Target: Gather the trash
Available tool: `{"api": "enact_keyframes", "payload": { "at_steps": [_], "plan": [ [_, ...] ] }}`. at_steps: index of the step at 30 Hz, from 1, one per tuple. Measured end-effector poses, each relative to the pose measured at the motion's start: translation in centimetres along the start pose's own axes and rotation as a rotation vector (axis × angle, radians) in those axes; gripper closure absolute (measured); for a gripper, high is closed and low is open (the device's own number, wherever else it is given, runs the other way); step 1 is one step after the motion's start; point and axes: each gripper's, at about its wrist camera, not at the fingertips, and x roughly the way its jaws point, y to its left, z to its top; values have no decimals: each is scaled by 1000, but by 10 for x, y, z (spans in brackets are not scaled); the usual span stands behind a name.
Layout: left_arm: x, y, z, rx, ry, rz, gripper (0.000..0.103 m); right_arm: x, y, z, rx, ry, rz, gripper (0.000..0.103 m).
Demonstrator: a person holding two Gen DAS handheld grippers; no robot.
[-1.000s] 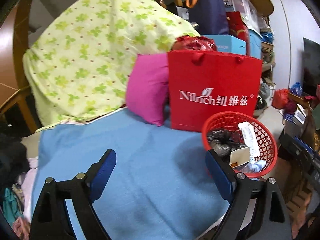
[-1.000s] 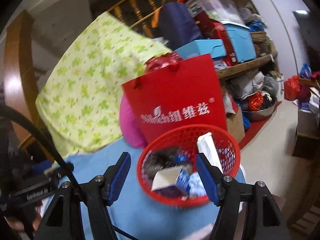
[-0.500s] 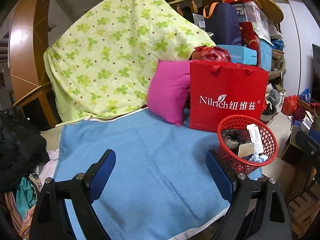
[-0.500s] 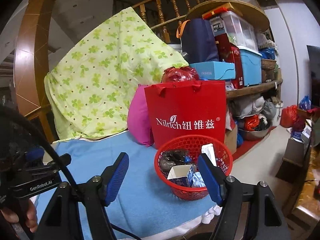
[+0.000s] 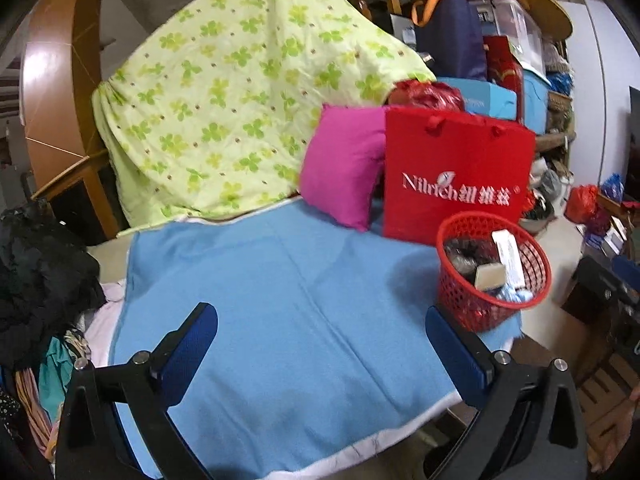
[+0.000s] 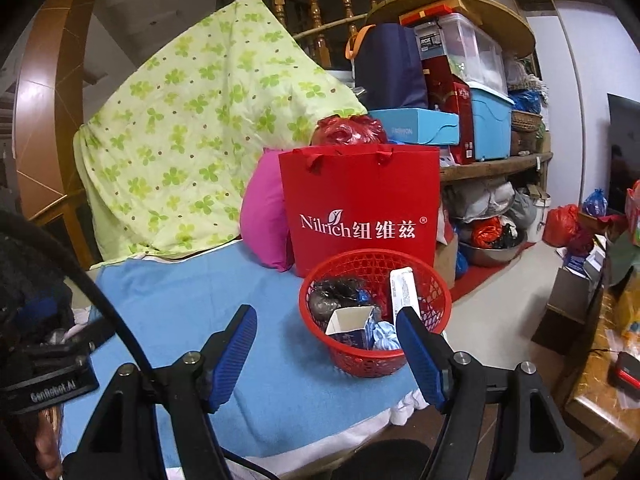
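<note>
A red mesh basket [image 5: 460,296] [image 6: 352,360] stands on the blue blanket [image 5: 280,304] [image 6: 180,304] at its right front corner. It holds trash: a black crumpled bag [image 6: 332,296], a small open carton [image 6: 350,322], a white tube box [image 6: 402,292] and blue crumpled wrap [image 6: 386,336]. My left gripper [image 5: 322,340] is open and empty above the blanket's front, left of the basket. My right gripper [image 6: 326,354] is open and empty, in front of the basket and apart from it.
A red Nilrich paper bag [image 5: 456,176] [image 6: 360,208] stands behind the basket, next to a pink cushion [image 5: 344,168]. A green clover quilt [image 5: 240,112] drapes behind. Dark clothes [image 5: 40,272] pile at the left. Stacked boxes [image 6: 460,80] and floor clutter [image 6: 492,232] lie right.
Both grippers have pulled back from the basket, so it looks smaller and more of the blanket shows. Both stay open and empty.
</note>
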Motion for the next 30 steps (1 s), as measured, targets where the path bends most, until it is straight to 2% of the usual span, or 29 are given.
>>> {"api": "enact_keyframes", "payload": {
  "at_steps": [4, 9, 19, 30],
  "plan": [
    [0, -8, -2, 14, 40, -19, 0, -7, -4, 4, 8, -30, -30, 28],
    [-3, -13, -1, 7, 53, -24, 0, -14, -11, 7, 11, -46, -47, 27],
    [1, -17, 1, -9, 125, -21, 0, -16, -11, 7, 5, -20, -58, 27],
    [0, -21, 3, -4, 125, -24, 0, -20, -12, 7, 12, -10, -58, 27]
  ]
}}
